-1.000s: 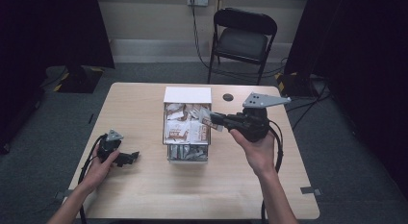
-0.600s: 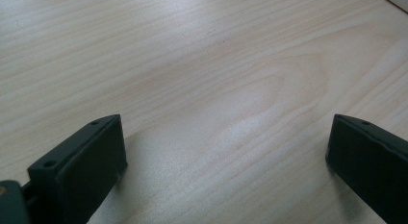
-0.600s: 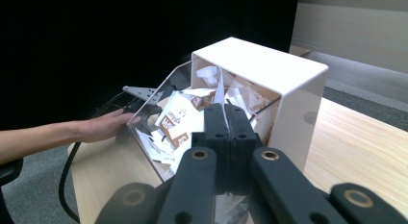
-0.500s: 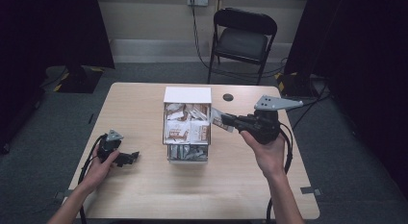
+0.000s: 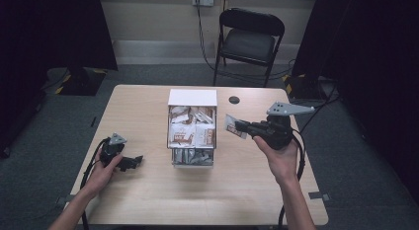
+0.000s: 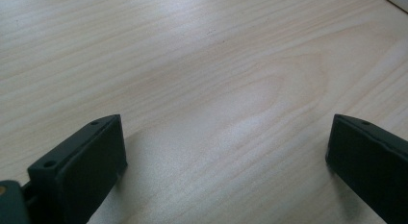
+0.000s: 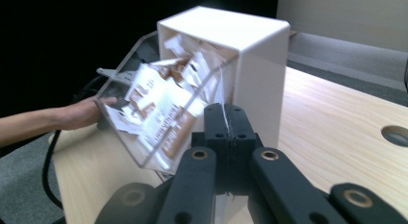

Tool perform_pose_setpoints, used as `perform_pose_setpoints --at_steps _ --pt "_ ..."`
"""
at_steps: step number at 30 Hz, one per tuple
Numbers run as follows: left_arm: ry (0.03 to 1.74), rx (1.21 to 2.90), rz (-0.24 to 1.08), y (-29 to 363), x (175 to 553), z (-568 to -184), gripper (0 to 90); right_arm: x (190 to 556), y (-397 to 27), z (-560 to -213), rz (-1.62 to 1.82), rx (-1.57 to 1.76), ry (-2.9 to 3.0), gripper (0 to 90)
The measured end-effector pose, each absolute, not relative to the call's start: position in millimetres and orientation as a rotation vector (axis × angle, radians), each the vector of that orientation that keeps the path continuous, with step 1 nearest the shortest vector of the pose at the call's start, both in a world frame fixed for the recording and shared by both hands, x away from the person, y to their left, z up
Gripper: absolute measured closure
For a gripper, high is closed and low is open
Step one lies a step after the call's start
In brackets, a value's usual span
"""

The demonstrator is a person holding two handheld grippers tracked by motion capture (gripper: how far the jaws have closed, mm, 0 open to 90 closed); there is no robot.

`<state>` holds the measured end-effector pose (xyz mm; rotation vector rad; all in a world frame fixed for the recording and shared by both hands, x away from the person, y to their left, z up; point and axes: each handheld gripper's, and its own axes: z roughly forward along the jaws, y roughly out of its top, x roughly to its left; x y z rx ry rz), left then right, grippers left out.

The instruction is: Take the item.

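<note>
A white dispenser box (image 5: pixel 192 97) with a clear front bin stands mid-table, packed with several white-and-brown packets (image 5: pixel 190 131). Just right of it my right gripper (image 5: pixel 239 127) is shut on one such packet (image 5: pixel 232 125), held above the table. In the right gripper view the jaws (image 7: pixel 225 122) are pressed together with the packet's thin edge (image 7: pixel 224 119) between them, and the box (image 7: pixel 250 56) is close ahead. My left gripper (image 5: pixel 134 162) rests on the table at the left, held by a hand. In the left gripper view the gripper (image 6: pixel 226 152) stands wide open over bare wood.
A round cable hole (image 5: pixel 234 99) is in the table (image 5: pixel 247 190) behind the right gripper. A black folding chair (image 5: pixel 249 40) stands beyond the far edge. Cables trail from both grippers toward the table's front edge.
My right gripper has drawn away from the box to the right and slightly down, carrying the packet. The left gripper has stayed put.
</note>
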<state>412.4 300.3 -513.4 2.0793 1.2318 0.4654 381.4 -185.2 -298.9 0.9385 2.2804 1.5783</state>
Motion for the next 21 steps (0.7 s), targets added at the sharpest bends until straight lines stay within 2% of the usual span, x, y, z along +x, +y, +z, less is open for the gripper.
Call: perform_pose_setpoints --at_steps 21 --pt "1.231 2.079 0.466 300.3 412.5 -513.4 0.0 407.8 -193.3 -348.6 1.465 1.086 2.330 89.9"
